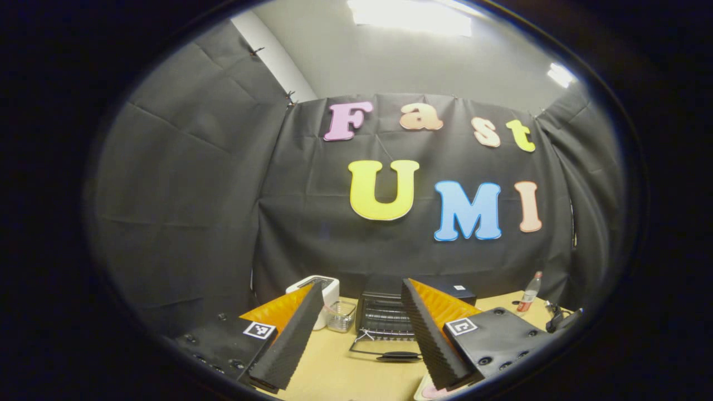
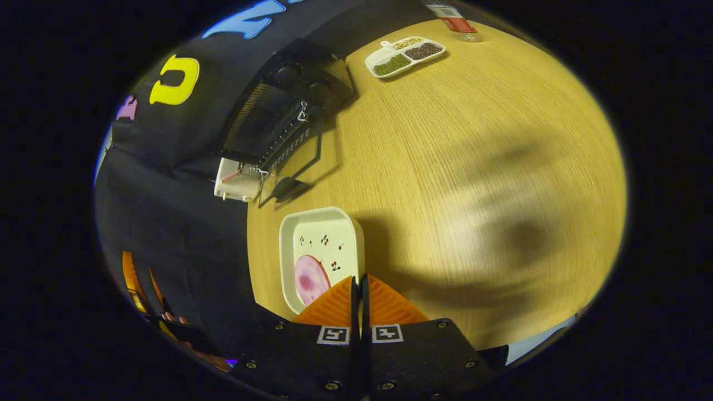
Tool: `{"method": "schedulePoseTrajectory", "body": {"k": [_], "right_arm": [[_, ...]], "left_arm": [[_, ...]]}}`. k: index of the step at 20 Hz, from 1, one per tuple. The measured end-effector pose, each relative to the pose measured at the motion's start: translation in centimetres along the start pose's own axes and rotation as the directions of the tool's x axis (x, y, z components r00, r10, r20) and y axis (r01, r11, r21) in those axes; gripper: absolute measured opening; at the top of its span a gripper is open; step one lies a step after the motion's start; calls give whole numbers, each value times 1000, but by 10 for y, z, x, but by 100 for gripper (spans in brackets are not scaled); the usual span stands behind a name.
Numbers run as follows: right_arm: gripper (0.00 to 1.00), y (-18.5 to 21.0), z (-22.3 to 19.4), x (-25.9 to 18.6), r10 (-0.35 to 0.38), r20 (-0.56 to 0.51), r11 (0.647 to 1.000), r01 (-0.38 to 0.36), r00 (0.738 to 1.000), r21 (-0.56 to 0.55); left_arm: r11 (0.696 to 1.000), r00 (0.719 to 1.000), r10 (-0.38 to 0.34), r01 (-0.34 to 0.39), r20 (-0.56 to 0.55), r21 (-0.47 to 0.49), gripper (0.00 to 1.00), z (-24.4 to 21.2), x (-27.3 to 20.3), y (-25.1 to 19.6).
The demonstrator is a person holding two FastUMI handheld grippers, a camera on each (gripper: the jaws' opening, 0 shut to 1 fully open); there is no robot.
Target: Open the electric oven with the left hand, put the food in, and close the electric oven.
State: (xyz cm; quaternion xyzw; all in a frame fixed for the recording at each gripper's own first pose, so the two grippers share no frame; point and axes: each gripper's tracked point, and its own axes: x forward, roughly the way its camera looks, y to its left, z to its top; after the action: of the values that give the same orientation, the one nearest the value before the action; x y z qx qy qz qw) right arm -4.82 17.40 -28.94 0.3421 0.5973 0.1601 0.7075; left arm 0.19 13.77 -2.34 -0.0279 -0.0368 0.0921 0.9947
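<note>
The black electric oven (image 1: 384, 314) stands at the back of the table with its door folded down, the door handle (image 1: 398, 355) lying low in front. My left gripper (image 1: 362, 334) is open, well short of the oven, fingers spread wide and nothing between them. In the right gripper view the oven (image 2: 278, 111) lies top left with the door handle (image 2: 284, 186) toward me. A white square dish (image 2: 326, 245) holds a pink slice of food (image 2: 311, 278). My right gripper (image 2: 359, 281) is shut, its tips meeting on the dish's near corner rim.
A white appliance (image 1: 318, 289) and a clear container (image 1: 341, 317) stand left of the oven. A bottle (image 1: 529, 292) is at the back right. A divided tray of beans (image 2: 405, 55) lies beyond the oven. The wooden table (image 2: 473, 167) is bare on the right.
</note>
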Motion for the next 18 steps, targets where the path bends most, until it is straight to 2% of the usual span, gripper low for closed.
{"method": "schedulePoseTrajectory", "body": {"k": [8,12,13,14,18], "right_arm": [[0,65,55,31,42,180,981,-75,983,181],[1,92,80,53,65,243,944,-138,968,299],[0,99,85,59,69,255,935,-152,964,322],[0,106,89,65,74,268,925,-166,961,343],[1,120,112,91,55,322,889,-193,945,414]], "left_arm": [[1000,1000,-7,6,-19,-4,100,-9,32,24],[1000,999,-20,20,-42,-6,100,-20,54,35],[1000,999,-26,26,-47,-7,95,-22,61,37],[1000,998,-31,30,-51,-8,100,-24,67,39],[999,997,-44,43,-62,-8,100,-31,89,50]]}}
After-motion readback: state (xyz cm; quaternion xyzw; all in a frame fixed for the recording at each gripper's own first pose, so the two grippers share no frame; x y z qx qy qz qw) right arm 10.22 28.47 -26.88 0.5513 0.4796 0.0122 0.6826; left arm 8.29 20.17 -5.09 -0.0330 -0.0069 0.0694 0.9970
